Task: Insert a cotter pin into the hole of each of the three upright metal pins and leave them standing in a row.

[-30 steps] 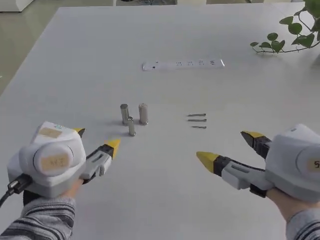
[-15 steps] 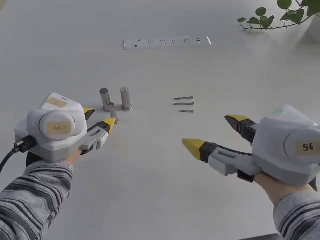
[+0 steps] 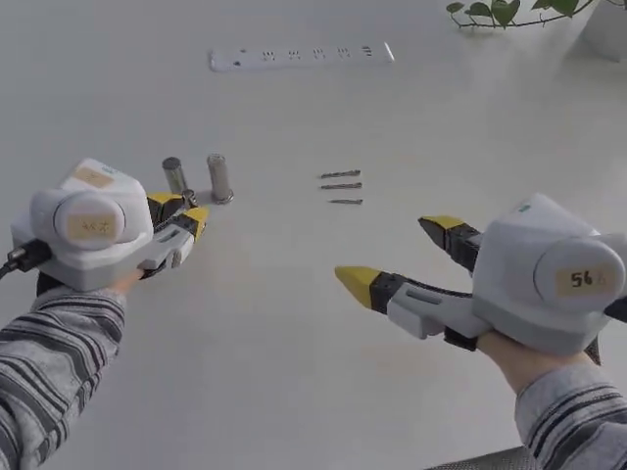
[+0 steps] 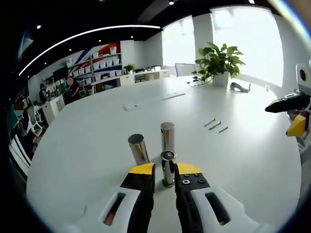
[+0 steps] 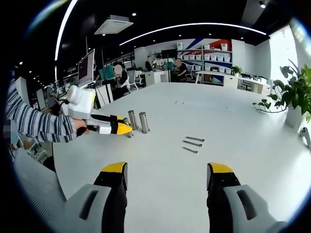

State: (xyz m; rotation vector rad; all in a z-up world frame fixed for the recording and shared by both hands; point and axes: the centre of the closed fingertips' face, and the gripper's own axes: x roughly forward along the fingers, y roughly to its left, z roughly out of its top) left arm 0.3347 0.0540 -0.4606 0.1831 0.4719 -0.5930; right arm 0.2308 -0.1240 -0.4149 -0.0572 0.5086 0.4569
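Three short steel pins stand on the white table (image 3: 294,323). Two are free: one (image 3: 174,174) at the left and one (image 3: 219,178) beside it. The third metal pin (image 4: 168,167) stands upright between the yellow tips of my left gripper (image 4: 165,170), whose jaws have closed in tight on both its sides. The same left gripper (image 3: 181,206) sits just in front of the pin group. Three cotter pins (image 3: 341,186) lie in a stack to the right of the pins. My right gripper (image 3: 397,252) hovers wide open in front of the cotter pins, holding nothing.
A white power strip (image 3: 299,57) lies across the far side of the table. A potted plant (image 3: 509,12) stands at the far right corner. People and office shelves (image 5: 194,53) are far behind the table.
My left gripper moved forward to the nearest metal pin and its jaws narrowed around it. The right gripper stayed open and advanced slightly. The head camera tilted, shifting the whole scene up.
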